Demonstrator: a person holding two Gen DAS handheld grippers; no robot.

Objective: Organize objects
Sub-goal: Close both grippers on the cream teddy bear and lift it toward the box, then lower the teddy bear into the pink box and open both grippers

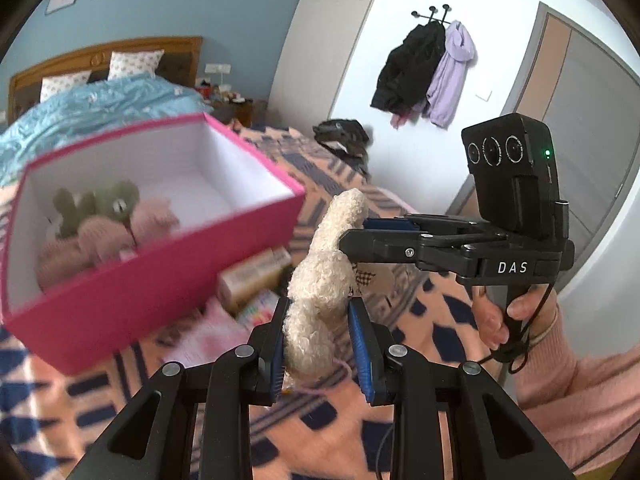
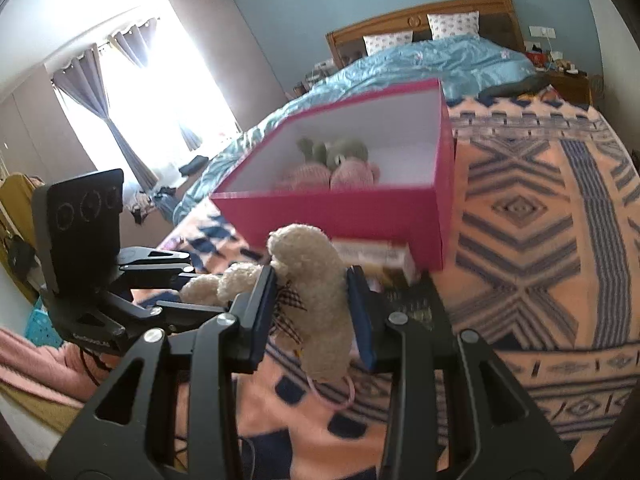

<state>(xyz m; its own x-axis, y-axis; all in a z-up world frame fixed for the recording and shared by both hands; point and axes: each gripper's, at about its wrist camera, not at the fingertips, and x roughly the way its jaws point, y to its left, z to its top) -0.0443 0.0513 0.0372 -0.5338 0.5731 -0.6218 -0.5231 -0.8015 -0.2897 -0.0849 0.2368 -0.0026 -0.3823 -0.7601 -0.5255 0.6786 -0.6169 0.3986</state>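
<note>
Over the patterned blanket (image 2: 520,216) on the bed, both grippers clamp the same cream plush bear (image 1: 320,288). Left gripper (image 1: 322,344): blue pads squeezed tight on the bear's lower body, jaws narrow. Right gripper (image 2: 312,312): pads pressing the bear's upper half just under the head, a bit wider than the left. The bear hangs clear of the blanket between the two, with a checked bow (image 2: 290,308) at its neck and a thin pink cord loop (image 2: 340,396) dangling below.

Readable text: "DAS" in white on the right gripper body (image 1: 512,267) (the only legible lettering; the same mark on the left unit in the right wrist view is too dark to read). Green LED lit on the camera module (image 1: 547,153).

Pink cardboard box (image 1: 160,280), open top, white inside, sits just past the bear. Inside: a green plush (image 2: 340,152) and pink plush pieces (image 2: 352,174). Against the box's near wall lies a small carton (image 2: 376,258) with print, blurred, can't read it. A pink-sleeved hand (image 1: 496,316) holds the right gripper's handle.

Background: blue duvet (image 2: 440,60), wooden headboard, framed prints on the blue wall.
</note>
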